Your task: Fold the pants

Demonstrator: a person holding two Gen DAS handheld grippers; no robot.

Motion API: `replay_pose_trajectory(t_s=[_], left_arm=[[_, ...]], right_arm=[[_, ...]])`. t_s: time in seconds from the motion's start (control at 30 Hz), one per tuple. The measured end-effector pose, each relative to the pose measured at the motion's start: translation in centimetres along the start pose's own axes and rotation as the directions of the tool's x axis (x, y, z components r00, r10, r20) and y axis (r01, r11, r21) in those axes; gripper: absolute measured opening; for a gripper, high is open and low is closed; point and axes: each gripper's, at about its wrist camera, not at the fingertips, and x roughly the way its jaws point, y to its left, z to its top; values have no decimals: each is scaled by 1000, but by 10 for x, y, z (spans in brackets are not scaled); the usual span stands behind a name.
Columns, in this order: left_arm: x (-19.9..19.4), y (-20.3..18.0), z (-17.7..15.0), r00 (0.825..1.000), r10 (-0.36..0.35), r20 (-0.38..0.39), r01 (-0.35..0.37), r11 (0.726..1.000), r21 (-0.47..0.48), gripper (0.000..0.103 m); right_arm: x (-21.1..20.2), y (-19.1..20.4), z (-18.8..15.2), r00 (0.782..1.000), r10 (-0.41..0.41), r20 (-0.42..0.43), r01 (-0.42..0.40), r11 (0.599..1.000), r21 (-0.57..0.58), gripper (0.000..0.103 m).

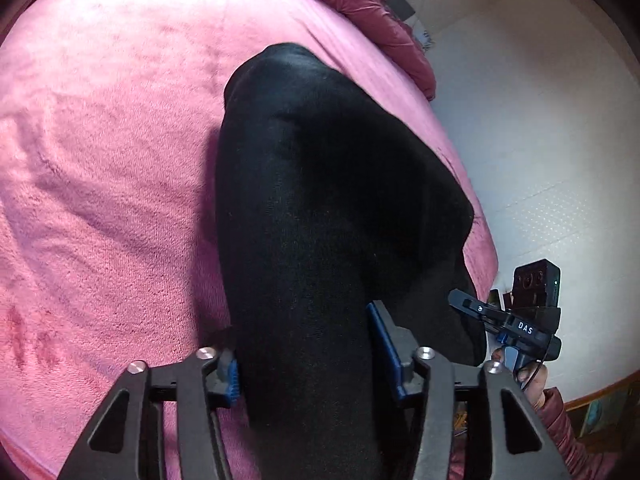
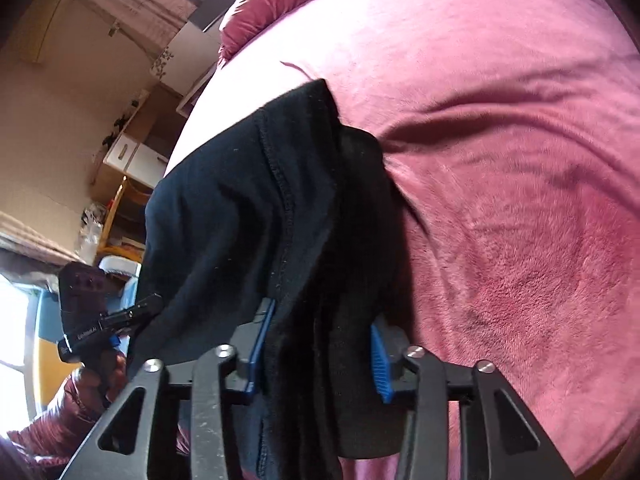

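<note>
The black pants [image 1: 320,184] hang in a thick folded bundle above the pink bed [image 1: 104,152]. My left gripper [image 1: 308,356] is shut on the bundle, its blue pads pressed on either side of the cloth. In the right wrist view the pants [image 2: 240,208] show a stitched seam, and my right gripper [image 2: 320,356] is shut on several bunched layers of them. The right gripper also shows in the left wrist view [image 1: 516,320], next to the cloth's right edge. The left gripper shows in the right wrist view [image 2: 100,320] at the cloth's left edge.
The pink plush blanket [image 2: 500,200] covers the bed. A dark red quilt [image 1: 380,4] lies bunched at the bed's far end. A white floor [image 1: 540,140] lies beside the bed. Shelves and boxes [image 2: 132,152] stand along the wall.
</note>
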Motion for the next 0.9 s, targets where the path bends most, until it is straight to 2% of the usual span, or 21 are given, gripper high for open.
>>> replay_pose_trajectory(t_s=[0.1, 0.23, 0.37, 0.57, 0.77, 0.9], left_arm=[[-21, -7, -1, 998, -47, 36, 46, 999, 18, 43], [-59, -13, 9, 992, -52, 112, 45, 997, 62, 43], [-95, -7, 34, 981, -17, 191, 1, 996, 86, 43], [-125, 23, 81, 964, 72, 258, -85, 996, 37, 43], [-121, 65, 118, 958, 153, 243, -148, 988, -40, 44], [-97, 110, 131, 962, 213, 169, -194, 973, -121, 46]], right_arm=[[-10, 25, 8, 1000, 11, 22, -10, 999, -44, 38], [-7, 58, 30, 998, 55, 43, -51, 994, -98, 38], [19, 96, 66, 994, 94, 49, -85, 984, -158, 38], [73, 143, 129, 993, 116, 31, -108, 973, -204, 38], [128, 163, 169, 995, 94, -22, -97, 968, -233, 38], [176, 153, 173, 995, 48, -83, -65, 975, -214, 39]])
